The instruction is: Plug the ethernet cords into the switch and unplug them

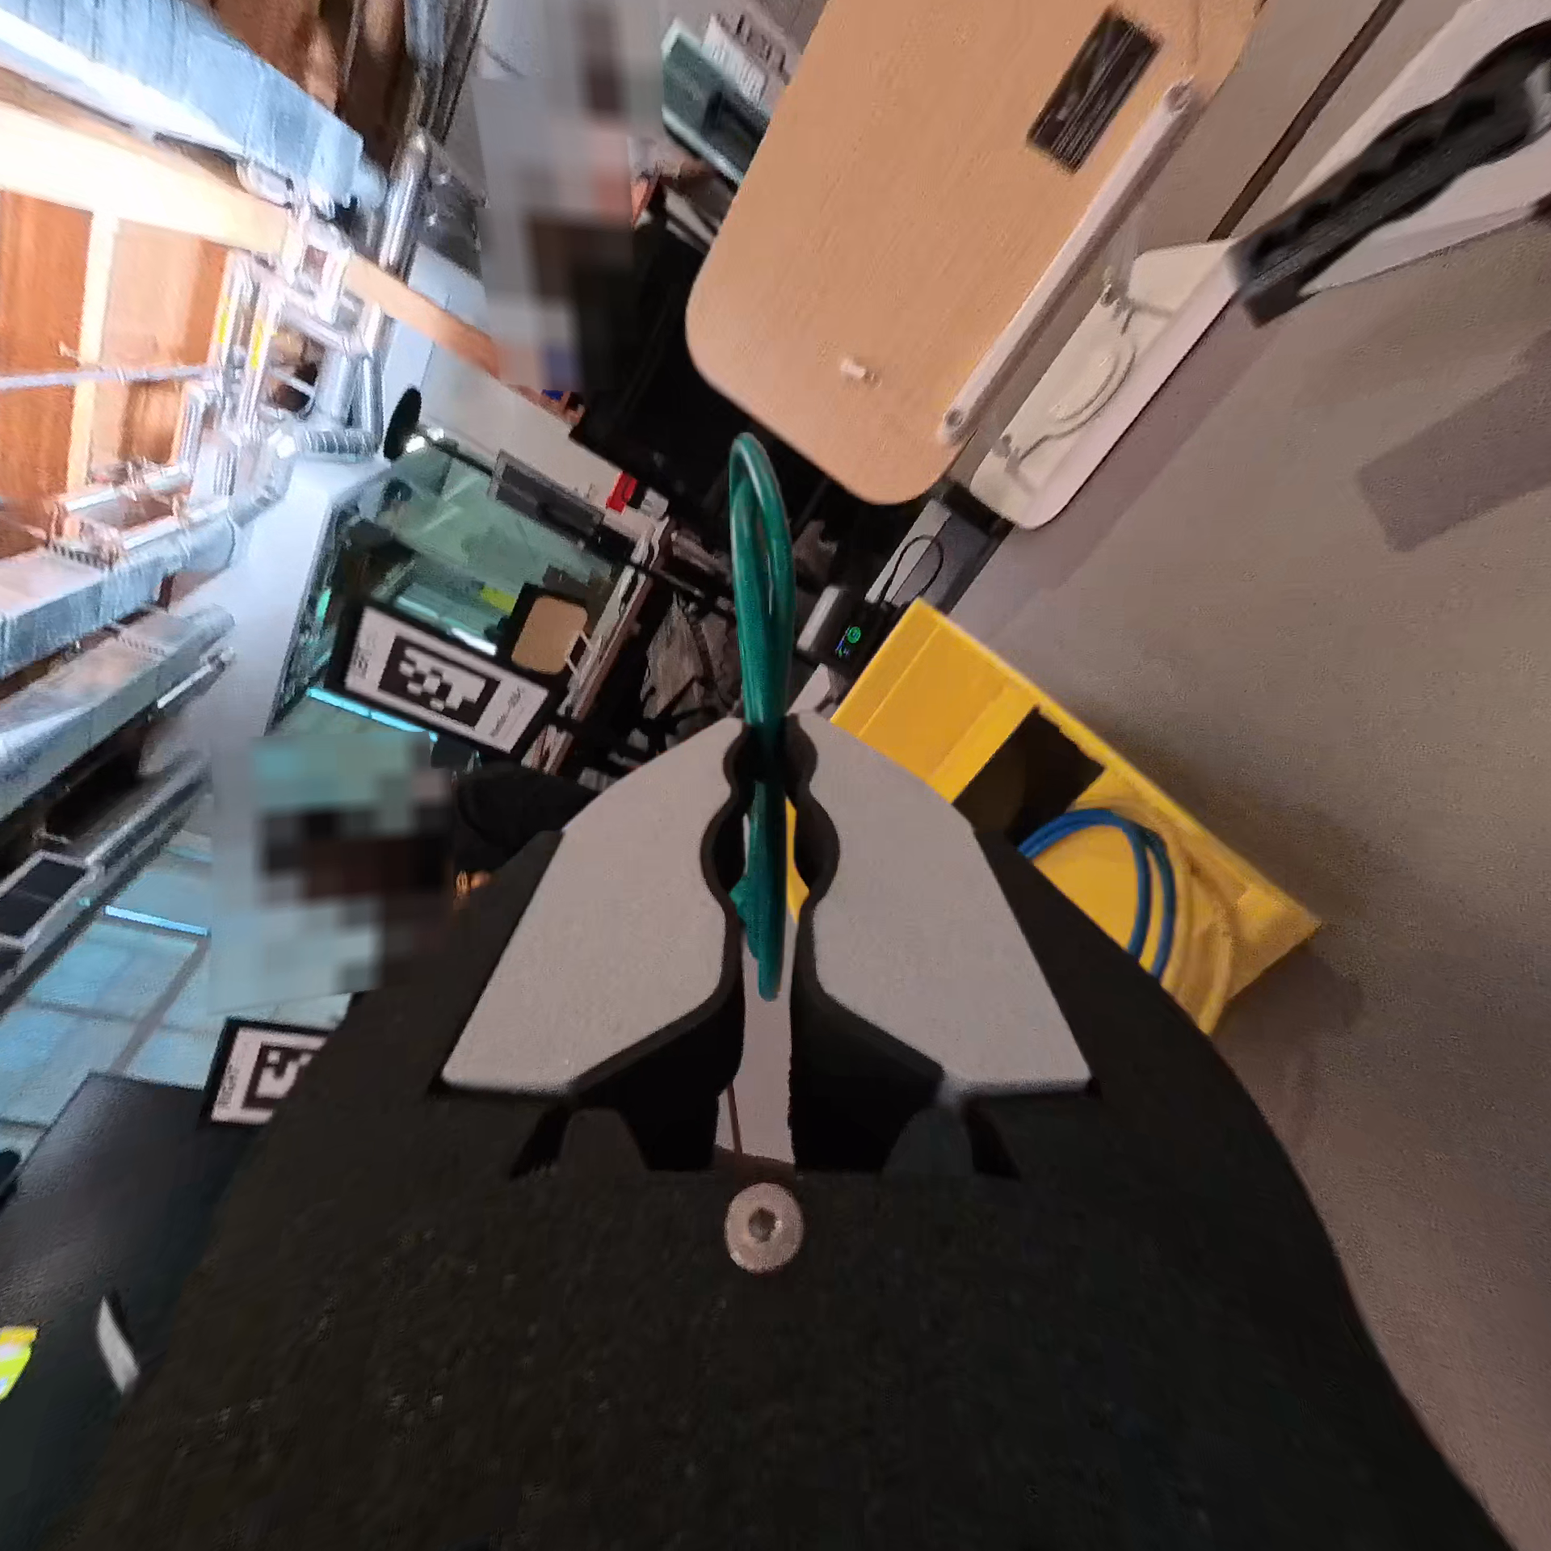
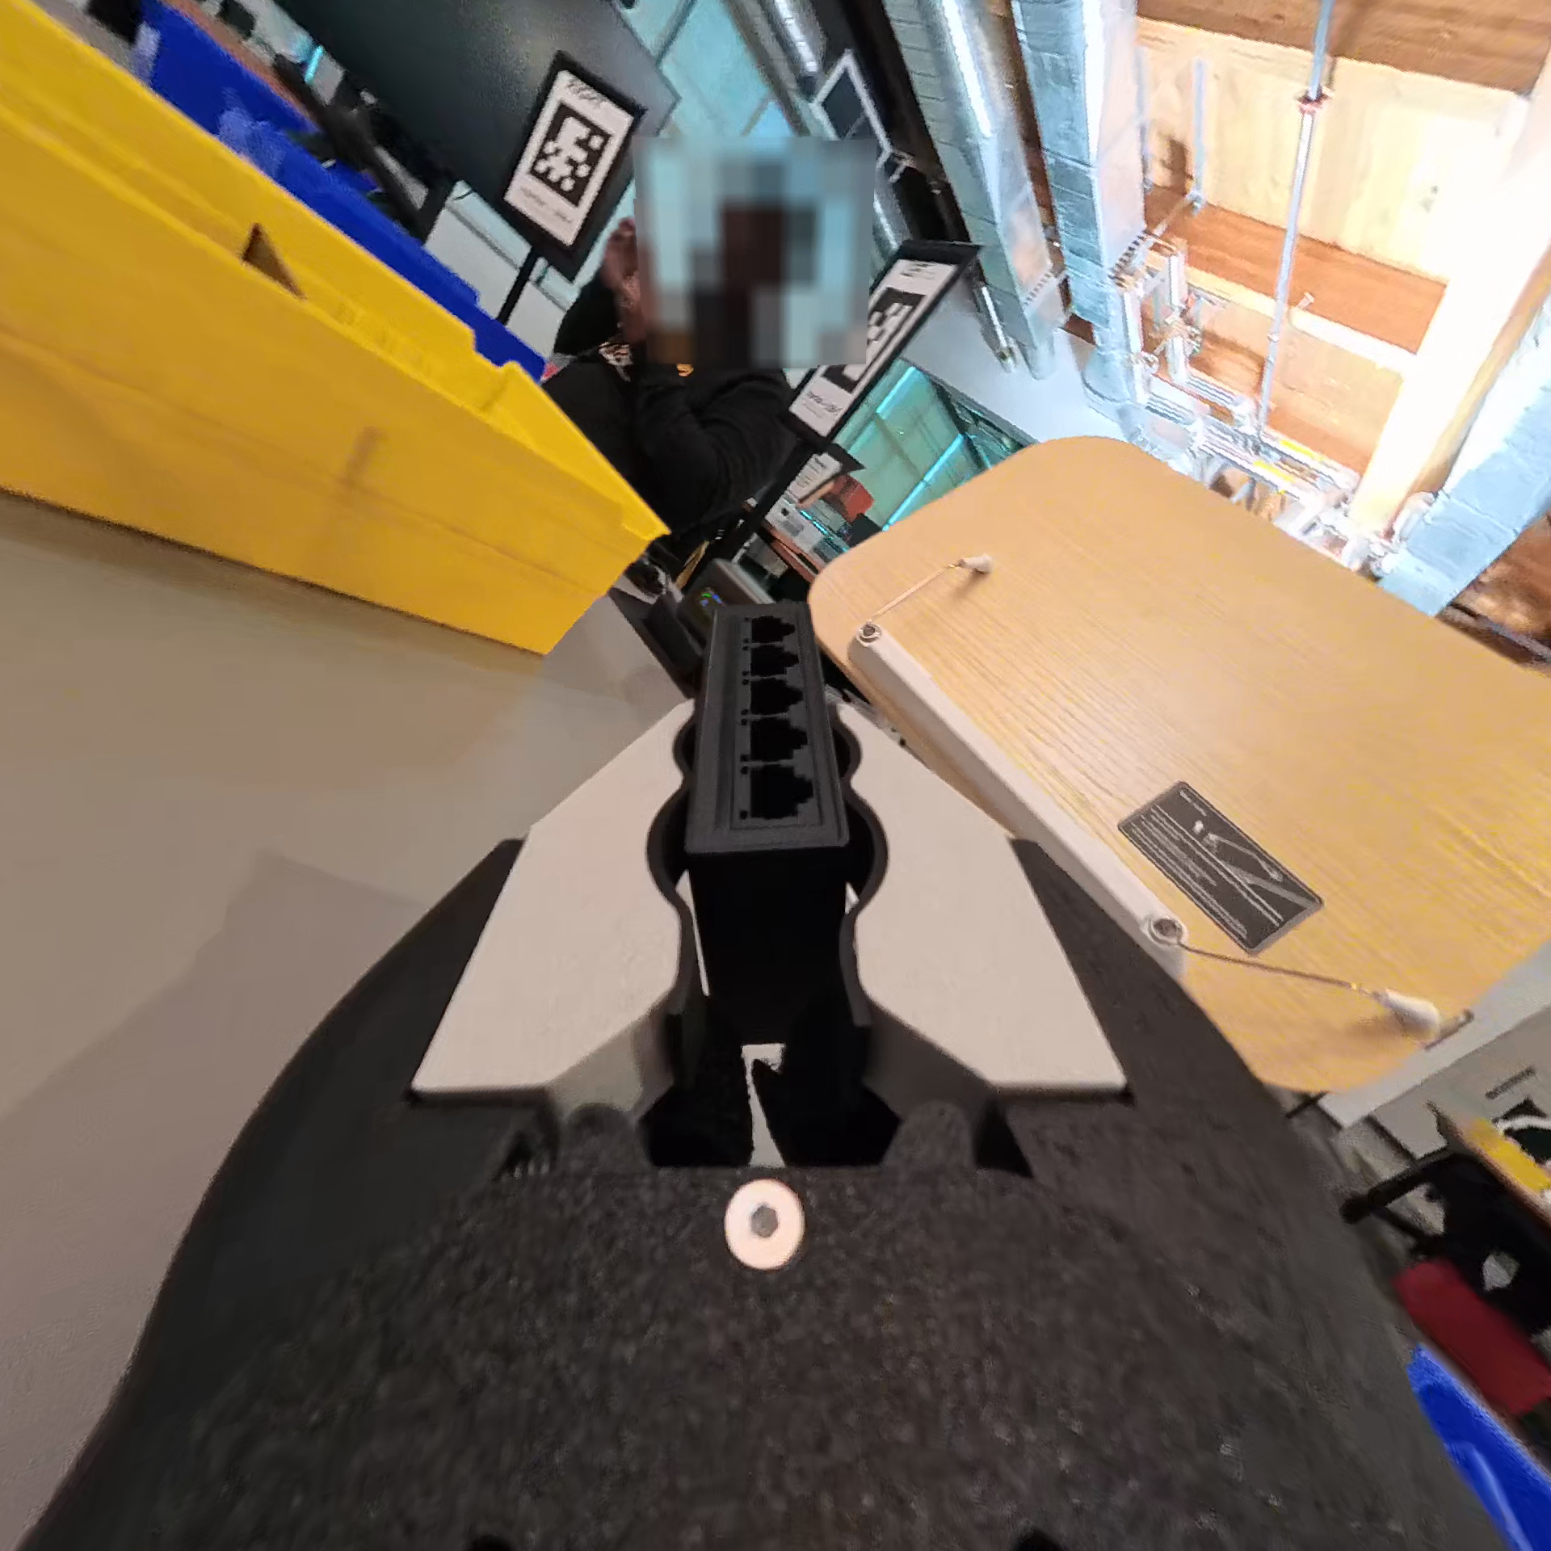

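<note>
My left gripper (image 1: 765,738) is shut on a green ethernet cord (image 1: 759,587), which loops up past the fingertips; its green plug end lies between the fingers. My right gripper (image 2: 765,730) is shut on a black network switch (image 2: 768,738) and holds it lifted, its row of several empty ports facing the camera. The switch in the right gripper also shows at the top right of the left wrist view (image 1: 1393,168). A blue ethernet cord (image 1: 1125,873) lies coiled in a yellow bin (image 1: 923,697) on the grey table (image 1: 1343,755).
A light wooden panel (image 2: 1175,713) with a white bar and a black label stands close to the right of the switch. Yellow bins (image 2: 252,378) sit left on the table, a blue bin behind them. A person in black (image 2: 671,420) is beyond, near marker boards. The tips of one gripper are about 35 cm away from the tips of the other.
</note>
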`<action>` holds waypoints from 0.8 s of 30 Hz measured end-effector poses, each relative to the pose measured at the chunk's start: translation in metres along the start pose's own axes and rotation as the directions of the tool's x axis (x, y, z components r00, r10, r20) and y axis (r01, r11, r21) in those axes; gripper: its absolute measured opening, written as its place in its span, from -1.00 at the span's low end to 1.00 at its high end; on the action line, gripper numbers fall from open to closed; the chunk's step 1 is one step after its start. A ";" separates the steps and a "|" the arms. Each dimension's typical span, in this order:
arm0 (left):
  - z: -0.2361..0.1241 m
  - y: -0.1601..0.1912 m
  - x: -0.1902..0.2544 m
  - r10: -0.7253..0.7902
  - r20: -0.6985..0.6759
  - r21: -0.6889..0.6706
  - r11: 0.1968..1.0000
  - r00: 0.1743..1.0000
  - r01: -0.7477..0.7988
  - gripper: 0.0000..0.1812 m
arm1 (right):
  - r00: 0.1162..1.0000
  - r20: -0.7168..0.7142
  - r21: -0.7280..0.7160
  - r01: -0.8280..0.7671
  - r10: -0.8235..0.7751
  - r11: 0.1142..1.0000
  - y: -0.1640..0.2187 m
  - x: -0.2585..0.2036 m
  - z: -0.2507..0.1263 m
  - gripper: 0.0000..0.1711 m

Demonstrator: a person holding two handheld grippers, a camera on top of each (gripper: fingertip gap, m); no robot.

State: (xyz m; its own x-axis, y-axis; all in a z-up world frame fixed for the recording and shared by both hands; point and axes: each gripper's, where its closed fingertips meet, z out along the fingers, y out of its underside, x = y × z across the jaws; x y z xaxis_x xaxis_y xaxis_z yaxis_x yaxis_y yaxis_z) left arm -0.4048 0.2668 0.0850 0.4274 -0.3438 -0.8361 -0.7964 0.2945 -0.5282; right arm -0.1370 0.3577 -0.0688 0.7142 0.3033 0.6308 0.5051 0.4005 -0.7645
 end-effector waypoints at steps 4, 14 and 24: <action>-0.021 -0.056 0.064 0.149 -0.104 0.168 0.977 0.983 -0.131 -0.94 | 0.992 -0.068 0.032 -0.104 0.106 0.994 -0.002 0.022 -0.005 -0.68; -0.048 -0.038 0.294 0.195 -0.543 0.215 0.973 0.817 -0.090 -0.93 | 0.998 -0.062 0.075 -0.010 0.015 0.997 -0.013 0.021 -0.011 -0.66; -0.050 -0.018 0.285 -0.399 -0.750 -0.141 0.876 0.528 0.461 -0.72 | 0.983 0.069 0.048 0.165 -0.168 0.985 -0.012 -0.025 -0.003 -0.68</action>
State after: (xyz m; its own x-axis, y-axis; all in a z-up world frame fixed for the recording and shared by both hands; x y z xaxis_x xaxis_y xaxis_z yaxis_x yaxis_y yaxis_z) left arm -0.2899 0.1184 -0.1367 0.2225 -0.9676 -0.1197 -0.5609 -0.0266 -0.8274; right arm -0.1597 0.3425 -0.0755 0.5842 0.2905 0.7578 0.5921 0.4861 -0.6428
